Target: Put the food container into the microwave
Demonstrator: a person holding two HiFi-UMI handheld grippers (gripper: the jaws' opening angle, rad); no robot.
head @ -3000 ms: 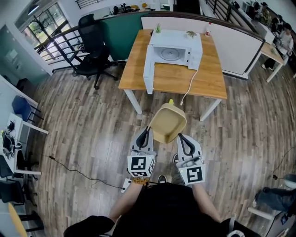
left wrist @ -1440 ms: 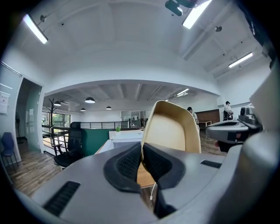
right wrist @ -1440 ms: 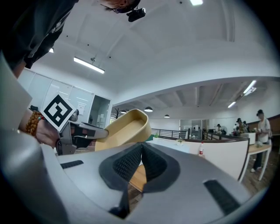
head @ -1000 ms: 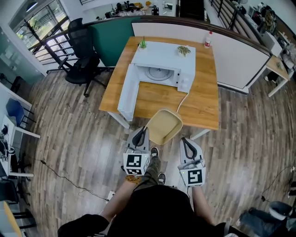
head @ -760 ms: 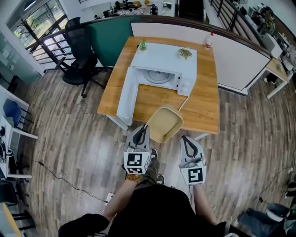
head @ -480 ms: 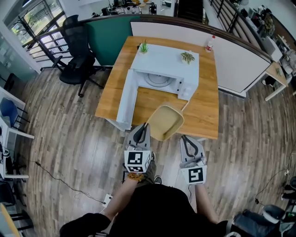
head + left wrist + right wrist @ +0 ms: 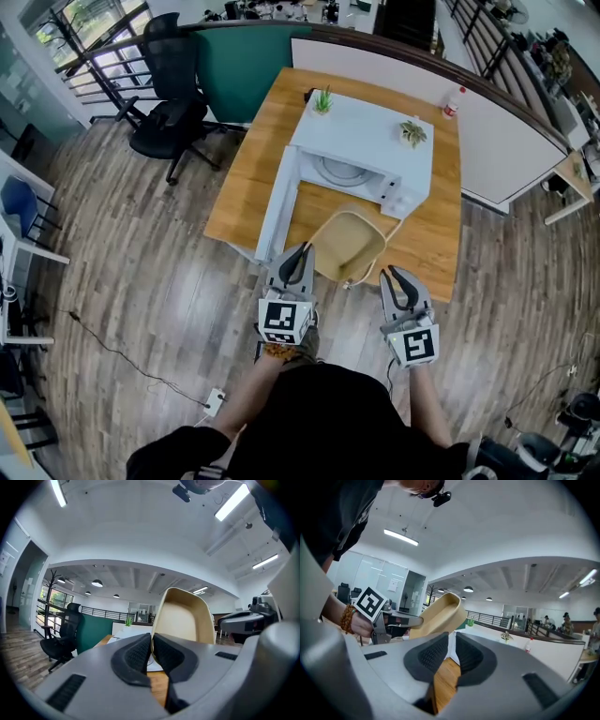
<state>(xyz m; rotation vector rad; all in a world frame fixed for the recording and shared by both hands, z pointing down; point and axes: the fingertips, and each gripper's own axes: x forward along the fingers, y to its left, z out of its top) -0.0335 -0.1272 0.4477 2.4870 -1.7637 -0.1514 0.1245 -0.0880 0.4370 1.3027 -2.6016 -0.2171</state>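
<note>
Since a second ago the person has stepped closer to the table (image 7: 246, 183). The microwave (image 7: 370, 141), its door (image 7: 279, 208) swung open to the left, now lies nearer in the head view, and the food container (image 7: 347, 246) has come further over the wood, just in front of the open cavity. The left gripper (image 7: 300, 253) clamps the container's near left rim, its pads pinched on the thin beige wall, and carries it alone, hollow side up. The right gripper (image 7: 395, 274) hangs just beside the container's near right corner, apart from it. Its jaws have just been opening and stand a little apart with nothing between them. Only the table's wood shows through the gap.
</note>
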